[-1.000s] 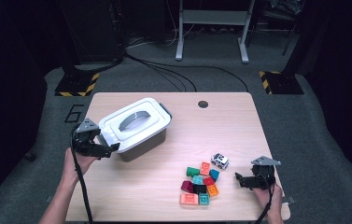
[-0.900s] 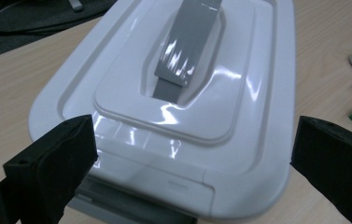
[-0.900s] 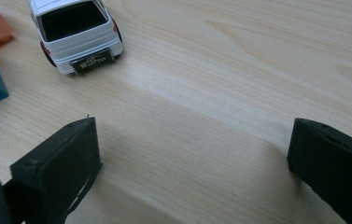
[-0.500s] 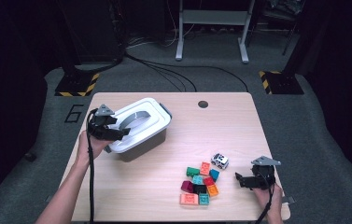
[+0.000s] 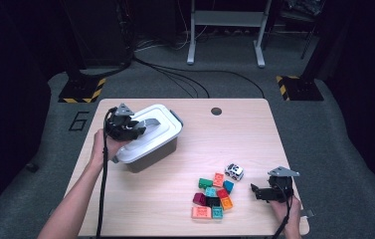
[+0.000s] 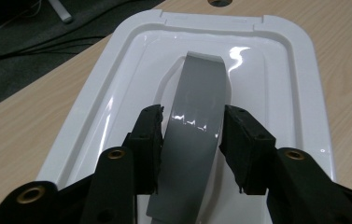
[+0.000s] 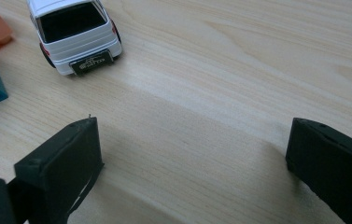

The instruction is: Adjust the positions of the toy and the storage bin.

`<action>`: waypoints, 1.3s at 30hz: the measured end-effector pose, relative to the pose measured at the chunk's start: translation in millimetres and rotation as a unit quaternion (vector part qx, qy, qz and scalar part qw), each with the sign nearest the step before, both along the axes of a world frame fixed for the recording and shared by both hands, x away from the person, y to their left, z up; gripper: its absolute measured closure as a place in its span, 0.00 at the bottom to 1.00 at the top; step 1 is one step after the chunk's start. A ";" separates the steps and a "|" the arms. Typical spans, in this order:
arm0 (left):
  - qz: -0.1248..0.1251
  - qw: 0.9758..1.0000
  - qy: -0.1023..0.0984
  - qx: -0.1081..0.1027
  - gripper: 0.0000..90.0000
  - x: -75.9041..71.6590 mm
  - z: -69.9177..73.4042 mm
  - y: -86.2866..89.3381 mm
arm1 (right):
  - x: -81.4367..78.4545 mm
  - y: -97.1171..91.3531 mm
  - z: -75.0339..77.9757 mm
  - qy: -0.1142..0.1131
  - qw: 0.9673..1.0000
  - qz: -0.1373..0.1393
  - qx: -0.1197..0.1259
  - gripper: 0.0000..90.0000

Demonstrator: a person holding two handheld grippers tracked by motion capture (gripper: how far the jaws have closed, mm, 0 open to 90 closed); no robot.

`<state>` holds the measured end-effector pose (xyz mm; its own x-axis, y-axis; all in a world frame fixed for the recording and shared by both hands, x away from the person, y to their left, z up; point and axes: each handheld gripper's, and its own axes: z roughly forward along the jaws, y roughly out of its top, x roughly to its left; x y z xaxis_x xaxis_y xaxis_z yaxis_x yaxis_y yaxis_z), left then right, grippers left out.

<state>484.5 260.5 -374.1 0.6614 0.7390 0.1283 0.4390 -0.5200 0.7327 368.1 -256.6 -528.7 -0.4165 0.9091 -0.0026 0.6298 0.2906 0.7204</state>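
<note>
The grey handle (image 6: 199, 126) on the white lid (image 6: 281, 88) of the storage box (image 5: 147, 137) sits between the pads of the left tongs (image 6: 191, 140), whose jaws have just been closing and now press it from both sides. The box stands on the bench (image 5: 244, 129) under those tongs. Well away, the right tongs (image 7: 192, 154) rest with jaws wide apart, a white toy car (image 7: 73, 32) just ahead of them, coloured blocks (image 5: 210, 196) beside it.

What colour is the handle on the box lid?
Grey handle, clearest in the left gripper view.
</note>
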 end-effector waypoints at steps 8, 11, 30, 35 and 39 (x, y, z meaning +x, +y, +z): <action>-0.023 1.000 0.001 -0.004 0.74 -5.9 -0.9 -14.5 | 0.1 -0.3 0.0 0.000 1.000 -0.001 0.001 0.04; -0.026 1.000 -0.002 -0.007 0.74 -6.5 -1.5 -16.9 | 0.2 -0.4 0.0 0.000 1.000 -0.001 0.002 0.04; -0.042 0.998 0.005 -0.039 0.75 -19.3 -4.5 -39.7 | 0.3 -0.5 -0.1 -0.001 1.000 -0.003 0.003 0.04; -0.050 0.998 0.006 -0.042 0.74 -21.4 -4.9 -45.0 | 0.2 -0.5 0.0 -0.001 1.000 -0.003 0.002 0.04; -0.044 0.998 0.009 -0.049 0.75 -23.6 -5.2 -52.0 | 0.3 -0.4 -0.1 -0.001 1.000 -0.003 0.003 0.04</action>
